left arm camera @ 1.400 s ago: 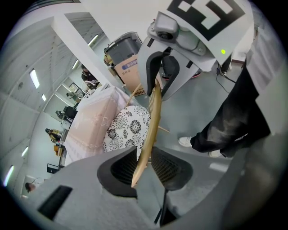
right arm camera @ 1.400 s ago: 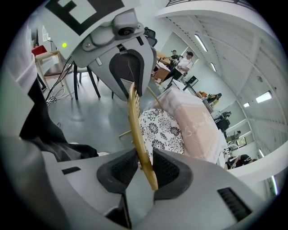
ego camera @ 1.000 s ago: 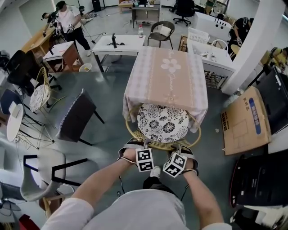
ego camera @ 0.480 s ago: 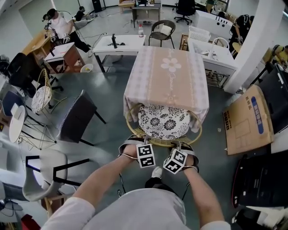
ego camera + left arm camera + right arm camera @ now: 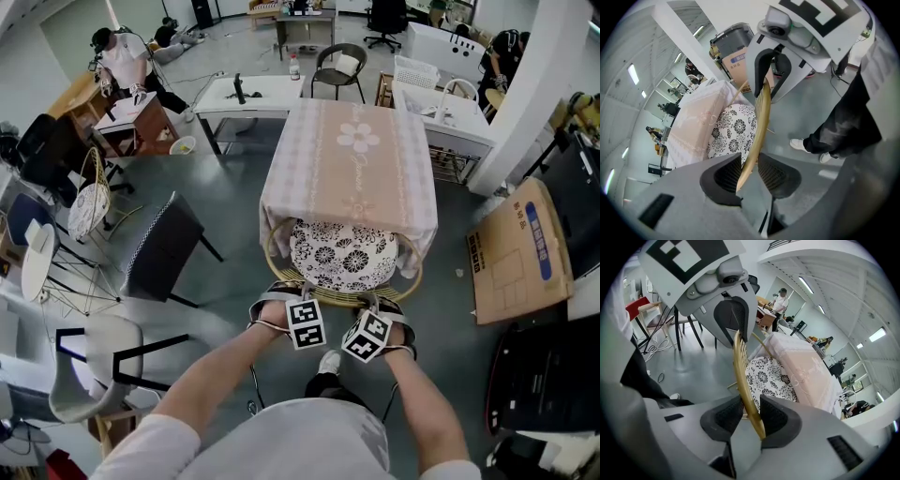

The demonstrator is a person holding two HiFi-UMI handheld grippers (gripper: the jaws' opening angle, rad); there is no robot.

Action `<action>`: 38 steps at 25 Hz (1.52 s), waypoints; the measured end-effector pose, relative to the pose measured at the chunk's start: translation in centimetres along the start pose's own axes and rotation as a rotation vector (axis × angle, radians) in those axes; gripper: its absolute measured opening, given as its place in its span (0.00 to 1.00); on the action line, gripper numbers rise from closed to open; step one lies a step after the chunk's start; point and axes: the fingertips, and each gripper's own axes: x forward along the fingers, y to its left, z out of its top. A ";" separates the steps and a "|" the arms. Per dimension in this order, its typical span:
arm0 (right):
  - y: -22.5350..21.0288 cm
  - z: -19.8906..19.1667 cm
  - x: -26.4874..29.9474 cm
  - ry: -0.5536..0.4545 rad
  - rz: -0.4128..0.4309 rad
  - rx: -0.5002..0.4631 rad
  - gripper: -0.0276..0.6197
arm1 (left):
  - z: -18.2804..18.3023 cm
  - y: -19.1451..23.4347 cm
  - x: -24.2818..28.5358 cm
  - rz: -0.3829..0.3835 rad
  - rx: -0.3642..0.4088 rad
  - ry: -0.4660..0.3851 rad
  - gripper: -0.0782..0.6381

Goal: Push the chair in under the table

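Note:
The rattan chair (image 5: 339,300), with its black-and-white floral cushion (image 5: 342,255), stands half under the table (image 5: 352,159) covered by a pink cloth. Both grippers sit side by side on the chair's curved back rail. The left gripper (image 5: 298,298) (image 5: 749,171) has the golden rail (image 5: 759,122) between its pads, and a gap shows on one side as its jaws are opening. In the right gripper (image 5: 370,305) (image 5: 749,416) the rail (image 5: 740,366) leans on one pad, and these jaws are opening too.
A dark chair (image 5: 164,248) and a white chair (image 5: 89,361) stand on the left. A cardboard box (image 5: 520,248) lies on the right. Behind the table are white desks (image 5: 244,89) and another chair (image 5: 336,66). My shoes (image 5: 325,361) are just behind the rattan chair.
The chair and both grippers have kept their places on the back rail. A person at the far left desks has shifted a little.

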 end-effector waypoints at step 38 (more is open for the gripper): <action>2.5 7.7 -16.2 -0.481 -0.138 0.785 0.05 | 3.4 -2.7 -17.4 0.091 -0.909 -0.644 0.12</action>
